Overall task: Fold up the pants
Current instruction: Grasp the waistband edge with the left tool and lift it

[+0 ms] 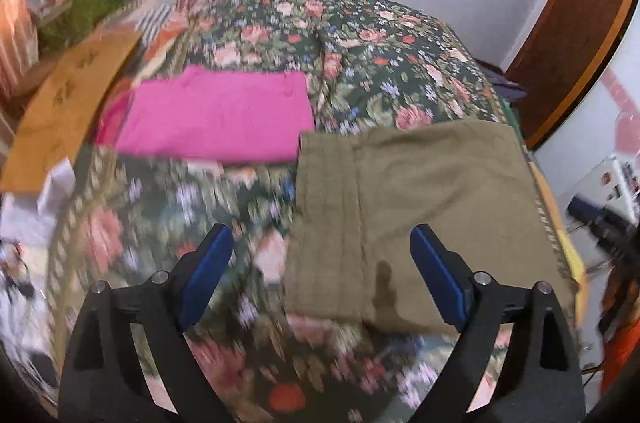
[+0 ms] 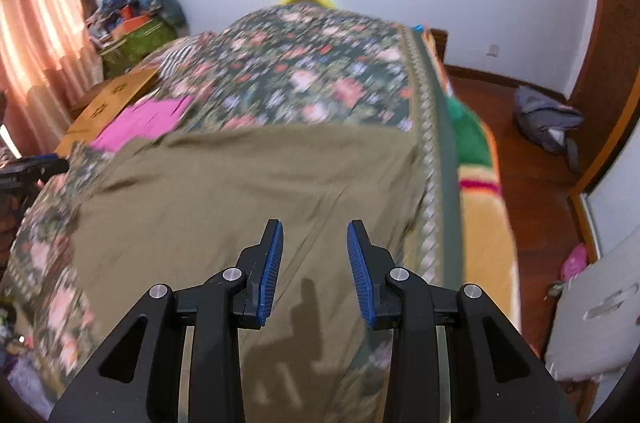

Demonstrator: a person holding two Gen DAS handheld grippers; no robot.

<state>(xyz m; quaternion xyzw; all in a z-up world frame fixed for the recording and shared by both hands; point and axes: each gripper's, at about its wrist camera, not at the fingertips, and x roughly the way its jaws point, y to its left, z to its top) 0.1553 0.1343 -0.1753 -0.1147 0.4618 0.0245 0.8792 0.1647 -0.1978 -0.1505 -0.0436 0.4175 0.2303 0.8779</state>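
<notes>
Olive-brown pants (image 1: 420, 207) lie folded flat on a floral bedspread (image 1: 280, 35), near its right edge; they fill the middle of the right wrist view (image 2: 248, 199). My left gripper (image 1: 322, 243) is wide open and empty, hovering above the pants' left edge. My right gripper (image 2: 315, 235) is open and empty, above the pants near their front. A folded pink garment (image 1: 216, 119) lies on the bed to the left of the pants, also seen in the right wrist view (image 2: 140, 123).
A brown cardboard box (image 1: 68, 107) sits at the bed's left side. A pile of clothes and a green bag (image 2: 136, 19) stand in the far left corner by curtains. A grey bag (image 2: 544, 123) lies on the wooden floor to the right.
</notes>
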